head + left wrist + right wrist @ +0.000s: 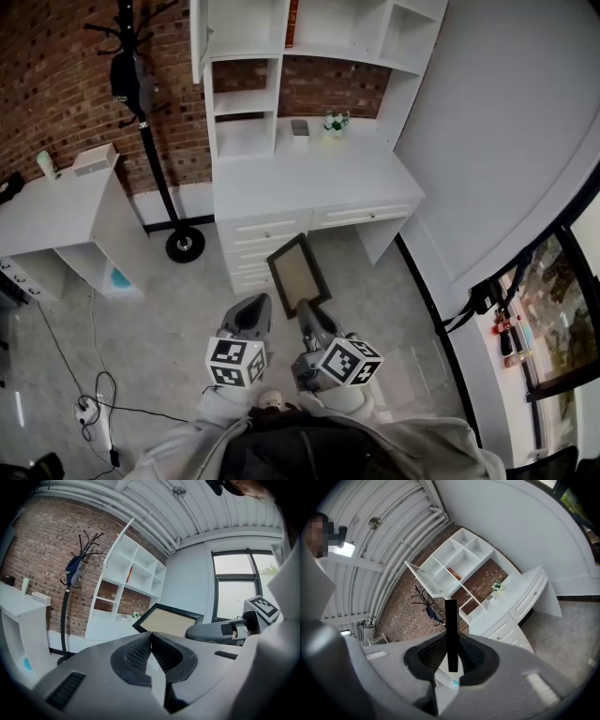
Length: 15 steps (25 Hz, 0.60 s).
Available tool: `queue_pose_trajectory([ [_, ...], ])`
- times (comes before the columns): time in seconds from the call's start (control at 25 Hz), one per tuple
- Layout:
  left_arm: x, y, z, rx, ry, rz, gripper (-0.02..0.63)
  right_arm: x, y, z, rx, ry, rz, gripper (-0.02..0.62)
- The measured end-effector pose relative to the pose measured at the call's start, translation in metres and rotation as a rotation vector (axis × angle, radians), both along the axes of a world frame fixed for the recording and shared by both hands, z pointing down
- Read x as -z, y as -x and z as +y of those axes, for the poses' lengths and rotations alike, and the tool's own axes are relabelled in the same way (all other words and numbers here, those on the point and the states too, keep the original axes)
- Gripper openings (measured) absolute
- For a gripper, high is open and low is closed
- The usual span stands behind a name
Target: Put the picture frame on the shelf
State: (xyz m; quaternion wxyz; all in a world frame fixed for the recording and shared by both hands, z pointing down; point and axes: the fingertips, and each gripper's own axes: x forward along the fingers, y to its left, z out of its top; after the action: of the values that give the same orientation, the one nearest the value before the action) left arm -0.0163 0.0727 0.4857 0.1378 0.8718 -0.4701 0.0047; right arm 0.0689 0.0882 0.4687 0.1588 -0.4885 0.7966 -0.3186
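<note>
- The right gripper (307, 309) is clamped on the near edge of the picture frame (298, 274). In the right gripper view the frame's dark edge stands upright between the pads.
- The frame hangs above the floor, just in front of the white counter (309, 178) and its drawers.
- The left gripper (253, 307) is just left of the frame, with its jaws pressed together and nothing between them.
- The white shelf (246, 101) rises at the far side of the counter.
</note>
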Motion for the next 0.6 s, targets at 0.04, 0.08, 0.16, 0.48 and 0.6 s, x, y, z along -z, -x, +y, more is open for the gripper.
queue_pose_trajectory([
  [0.04,-0.001,0.001,-0.005,-0.003,0.001,-0.002,0.005,-0.001,0.001,-0.005,-0.002,0.001,-0.005,0.066],
  [0.08,-0.003,0.002,-0.009,-0.007,0.002,-0.002,0.005,-0.002,0.003,-0.009,-0.005,0.002,-0.011,0.066],
  [0.16,-0.005,0.006,-0.016,-0.01,-0.003,-0.001,0.005,-0.005,0.006,-0.017,-0.008,0.001,-0.022,0.066],
  [0.48,-0.013,0.033,-0.037,0.032,0.008,0.015,0.005,-0.01,0.025,-0.035,0.007,0.003,-0.02,0.066],
  [0.6,-0.016,0.036,-0.036,0.04,0.019,0.018,0.005,-0.012,0.029,-0.035,0.018,0.012,-0.014,0.066],
])
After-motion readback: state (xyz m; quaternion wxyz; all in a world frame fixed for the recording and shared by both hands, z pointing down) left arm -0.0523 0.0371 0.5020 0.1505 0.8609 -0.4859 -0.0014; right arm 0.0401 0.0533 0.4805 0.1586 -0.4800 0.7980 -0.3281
